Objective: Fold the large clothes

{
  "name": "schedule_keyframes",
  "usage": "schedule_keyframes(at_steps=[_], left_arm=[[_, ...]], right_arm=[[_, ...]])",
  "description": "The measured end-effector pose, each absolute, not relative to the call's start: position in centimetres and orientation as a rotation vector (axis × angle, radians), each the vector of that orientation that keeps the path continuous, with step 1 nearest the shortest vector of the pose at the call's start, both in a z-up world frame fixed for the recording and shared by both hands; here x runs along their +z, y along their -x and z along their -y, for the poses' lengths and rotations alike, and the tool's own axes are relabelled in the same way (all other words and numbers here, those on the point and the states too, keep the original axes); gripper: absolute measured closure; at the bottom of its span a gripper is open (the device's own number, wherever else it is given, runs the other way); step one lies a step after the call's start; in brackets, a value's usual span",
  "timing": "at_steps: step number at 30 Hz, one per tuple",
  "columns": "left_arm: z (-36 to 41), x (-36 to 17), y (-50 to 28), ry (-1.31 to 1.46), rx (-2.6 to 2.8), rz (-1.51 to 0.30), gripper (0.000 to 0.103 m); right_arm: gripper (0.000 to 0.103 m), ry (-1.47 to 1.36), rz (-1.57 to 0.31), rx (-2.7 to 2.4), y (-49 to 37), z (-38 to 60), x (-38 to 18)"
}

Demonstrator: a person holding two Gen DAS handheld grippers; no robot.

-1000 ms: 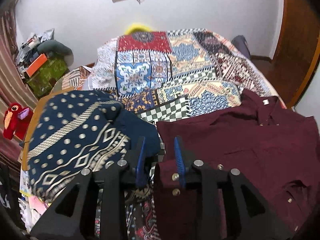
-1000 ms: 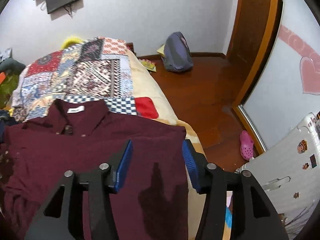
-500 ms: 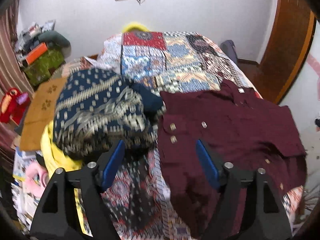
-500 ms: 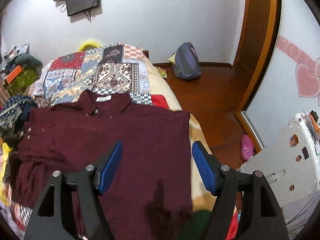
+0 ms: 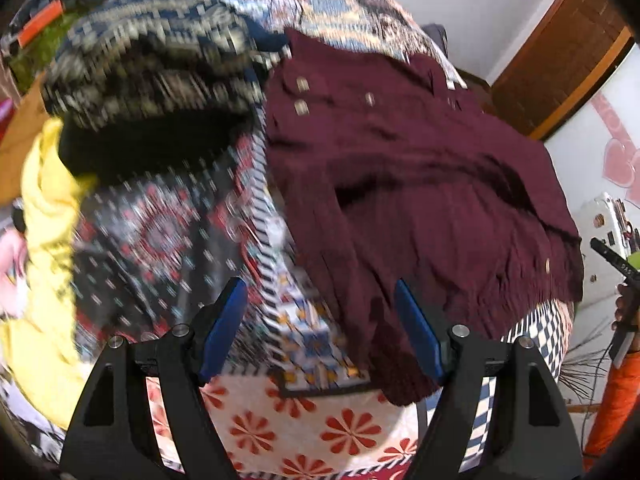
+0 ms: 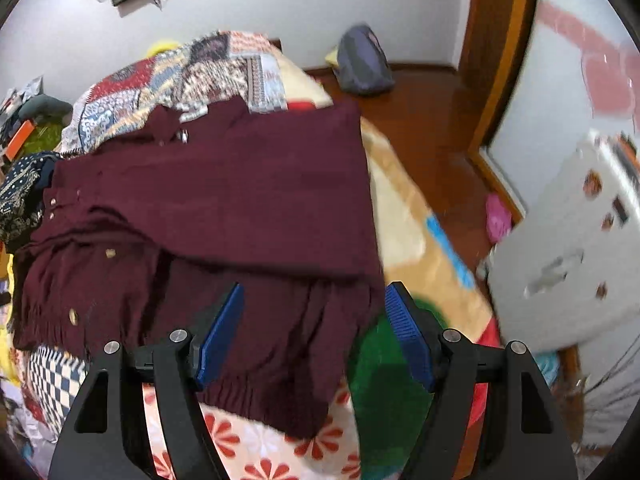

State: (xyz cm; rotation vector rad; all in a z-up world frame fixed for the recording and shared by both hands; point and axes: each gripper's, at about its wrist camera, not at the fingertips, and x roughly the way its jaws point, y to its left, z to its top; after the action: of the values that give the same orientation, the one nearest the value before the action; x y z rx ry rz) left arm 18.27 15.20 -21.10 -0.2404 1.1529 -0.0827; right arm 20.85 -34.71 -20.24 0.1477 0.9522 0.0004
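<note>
Maroon shirt (image 6: 248, 200) rumpled, soft folds, patchwork bedspread (image 5: 280, 420), both claws agape

Left gripper (image 5: 320, 332) jaws spread wide, nothing between them, hanging above the patchwork quilt bedspread (image 5: 304, 432). Bare quilt directly ahead, between the rumpled maroon button-up shirt (image 5: 420, 184) on its right and a heaped navy-and-cream patterned garment (image 5: 152, 72) further off on its left; yellow cloth (image 5: 44, 208) lines the bed's left edge (view blurred).

Right gripper (image 6: 314, 332) also spread wide, over the shirt's near hem (image 6: 256, 396). To its right: uncovered bedspread, then wooden floor (image 6: 432, 120), with a white sticker-covered case (image 6: 576, 248) and pink slipper (image 6: 498, 220) there.
</note>
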Motion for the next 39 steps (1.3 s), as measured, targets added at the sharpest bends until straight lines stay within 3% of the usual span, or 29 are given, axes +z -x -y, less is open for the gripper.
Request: schedule_keyframes(at_steps=[12,14,15,16,18,19,21,31,39], left_arm=[[-13.7,-24.3,-16.7,0.387,-0.129,-1.182,0.028],[-13.7,-24.4,-16.5,0.409,-0.145,-1.172,0.037],[-13.7,-24.3,-16.4,0.425,-0.164,-1.168,0.047],[-13.7,-24.0,-16.3,0.439,-0.183,-1.163,0.058],[-13.1,-23.5,-16.2,0.431,-0.206,-1.146,0.068],[-12.9,-23.1,-16.2,0.411,-0.199,-1.136,0.075],[-12.5,-22.3,-16.3,0.370,-0.196,-1.117,0.083],[-13.6,-15.3,-18.8,0.407,-0.236,-0.956,0.092],[-15.6,-9.9,-26.3,0.443,-0.193,-0.820,0.094]], right_arm=[[0.034,-0.338,-1.065,0.048,-19.1,34.8,-25.6],[0.034,-0.367,-1.054,0.053,-19.1,34.9,-26.2],[0.036,-0.374,-1.046,0.048,-19.1,35.0,-26.3],[0.040,-0.378,-1.031,0.042,-19.1,35.0,-26.2],[0.066,-0.373,-1.009,0.050,-19.0,34.9,-25.8],[0.070,-0.374,-1.003,0.064,-19.0,34.9,-25.6],[0.086,-0.347,-0.994,0.056,-19.0,34.9,-24.8],[0.090,-0.263,-0.866,0.138,-21.3,33.8,-18.8],[0.092,-0.260,-0.704,0.134,-27.9,35.5,-12.5]])
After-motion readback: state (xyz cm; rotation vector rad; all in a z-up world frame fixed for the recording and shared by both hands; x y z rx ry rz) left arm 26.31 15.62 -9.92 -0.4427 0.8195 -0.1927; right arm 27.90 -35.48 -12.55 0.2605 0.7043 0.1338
